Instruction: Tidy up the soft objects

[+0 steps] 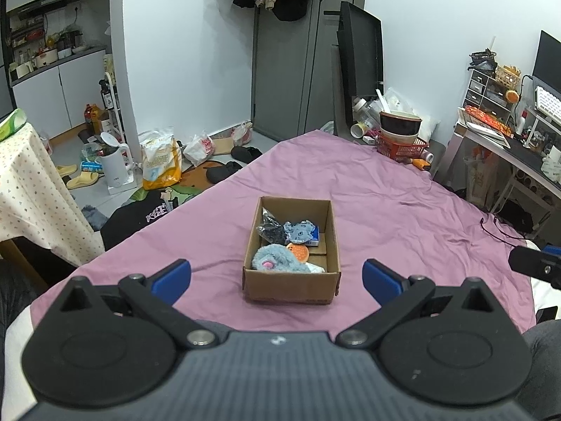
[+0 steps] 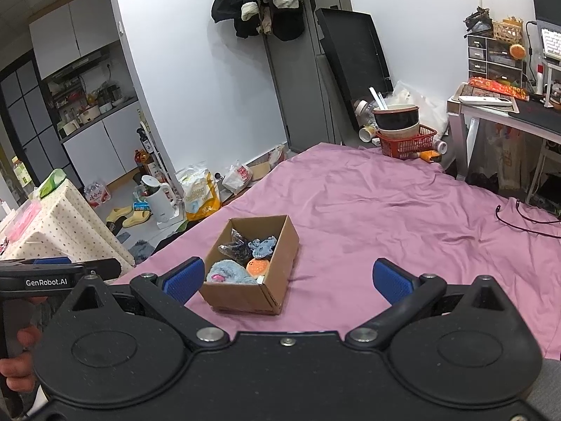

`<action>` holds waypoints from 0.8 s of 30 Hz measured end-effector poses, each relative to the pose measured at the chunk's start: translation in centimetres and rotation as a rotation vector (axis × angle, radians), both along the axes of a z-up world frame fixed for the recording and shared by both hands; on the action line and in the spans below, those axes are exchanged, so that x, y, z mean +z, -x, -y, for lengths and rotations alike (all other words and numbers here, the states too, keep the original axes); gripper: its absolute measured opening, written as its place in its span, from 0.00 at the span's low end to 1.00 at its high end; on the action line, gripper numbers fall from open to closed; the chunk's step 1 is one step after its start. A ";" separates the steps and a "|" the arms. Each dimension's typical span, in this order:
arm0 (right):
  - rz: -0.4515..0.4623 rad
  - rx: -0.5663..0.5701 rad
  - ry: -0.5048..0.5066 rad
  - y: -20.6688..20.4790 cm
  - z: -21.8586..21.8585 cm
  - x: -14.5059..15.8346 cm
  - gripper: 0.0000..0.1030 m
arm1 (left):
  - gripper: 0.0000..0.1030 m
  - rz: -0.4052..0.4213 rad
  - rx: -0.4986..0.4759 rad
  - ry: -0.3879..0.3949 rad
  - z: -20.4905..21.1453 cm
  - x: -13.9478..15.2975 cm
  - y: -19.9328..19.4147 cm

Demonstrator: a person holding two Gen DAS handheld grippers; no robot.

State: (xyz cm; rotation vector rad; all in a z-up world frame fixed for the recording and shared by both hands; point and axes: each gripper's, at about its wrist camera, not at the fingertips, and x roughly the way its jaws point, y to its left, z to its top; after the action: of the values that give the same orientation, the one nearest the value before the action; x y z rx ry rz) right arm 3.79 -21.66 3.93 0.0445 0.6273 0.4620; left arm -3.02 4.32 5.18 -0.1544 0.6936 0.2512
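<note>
1. The bed (image 1: 403, 210), under a purple sheet, carries everything that matters here; no soft things show loose on the sheet in either view.
2. The cardboard box (image 1: 291, 286) sits on the sheet straight ahead of the left claw (image 1: 277, 277), with its long axis running away from that claw and a short wall facing it. In the right wrist view the same cardboard box (image 2: 245, 296) lies ahead and to the left, turned at an angle so that one corner points toward the camera.
3. The left claw is spread wide and holds nothing; the box's near wall appears centred between its blue pads (image 1: 171, 280). The right claw (image 2: 287, 280) is likewise wide and empty, its left pad (image 2: 184, 280) showing just beside the box's near left corner.
4. Inside the box, the grey plush toy (image 1: 277, 261) lies against the near wall, the closest item to both claws.
5. Behind it sit a blue-grey soft toy (image 1: 298, 229) and a dark glittery pouch (image 1: 271, 231) toward the far end.
6. An orange round toy (image 1: 298, 253) is wedged between the plush and the blue-grey toy.
7. My judgement: the left claw is squarely lined up and the better placed; a straight reach forward and down over the near wall would meet the grey plush first.
</note>
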 end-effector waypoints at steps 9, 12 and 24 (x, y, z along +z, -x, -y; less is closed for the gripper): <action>-0.006 -0.005 0.009 -0.1 0.0 -0.2 1.00 | 1.00 -0.004 0.003 0.001 0.3 -0.3 0.0; -0.004 -0.001 0.008 -0.1 0.0 -0.2 1.00 | 1.00 -0.004 0.003 0.001 0.4 -0.3 0.0; -0.004 -0.002 0.013 -0.1 0.0 -0.4 1.00 | 1.00 -0.006 0.003 0.000 0.3 -0.4 0.0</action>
State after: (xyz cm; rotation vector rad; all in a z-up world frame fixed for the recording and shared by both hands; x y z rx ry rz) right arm 3.93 -21.67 3.53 0.0341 0.6343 0.4564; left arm -3.06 4.02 4.77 -0.1553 0.6996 0.2547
